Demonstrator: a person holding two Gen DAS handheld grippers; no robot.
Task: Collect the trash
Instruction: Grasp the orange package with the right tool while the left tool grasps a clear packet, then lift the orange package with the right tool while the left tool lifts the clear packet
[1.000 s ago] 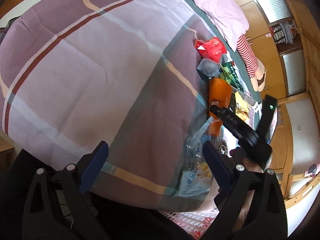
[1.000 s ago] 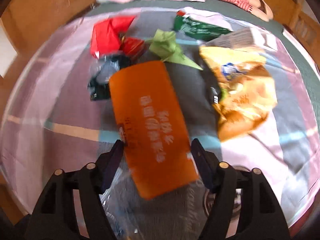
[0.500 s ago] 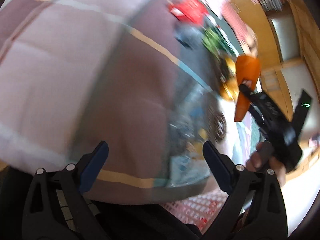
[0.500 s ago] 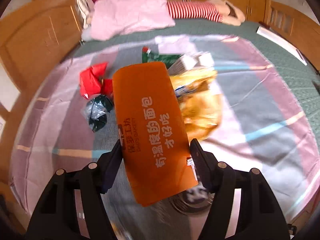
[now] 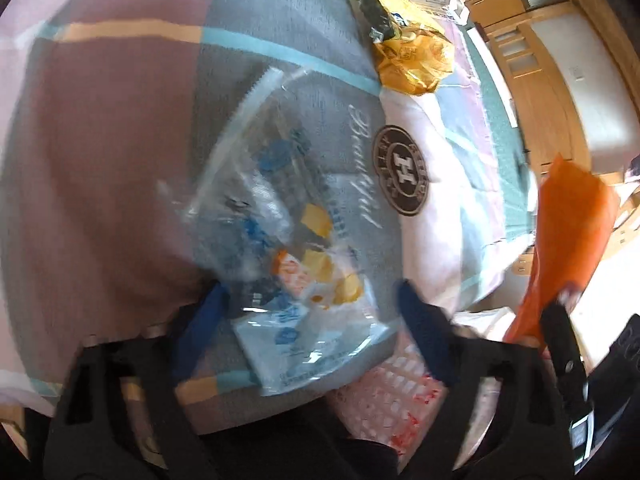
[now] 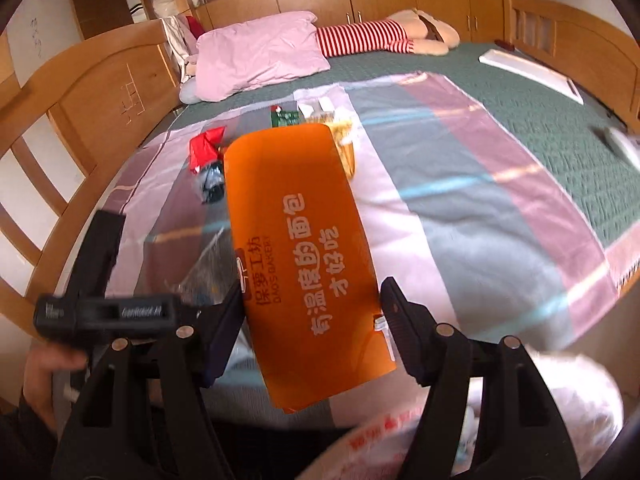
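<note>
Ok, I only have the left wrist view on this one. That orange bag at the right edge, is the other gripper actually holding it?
Observer: Yes. In the right wrist view the orange bag stands between the jaws of the right gripper, gripped by its side edges and held above the bed.
Operator: Anything printed on it?
Observer: White lettering runs along its face, with "BAKERY" in small letters near the lower left.
Operator: And what lies at the far end of the bed?
Observer: A pink pillow lies by the wooden headboard.
</note>
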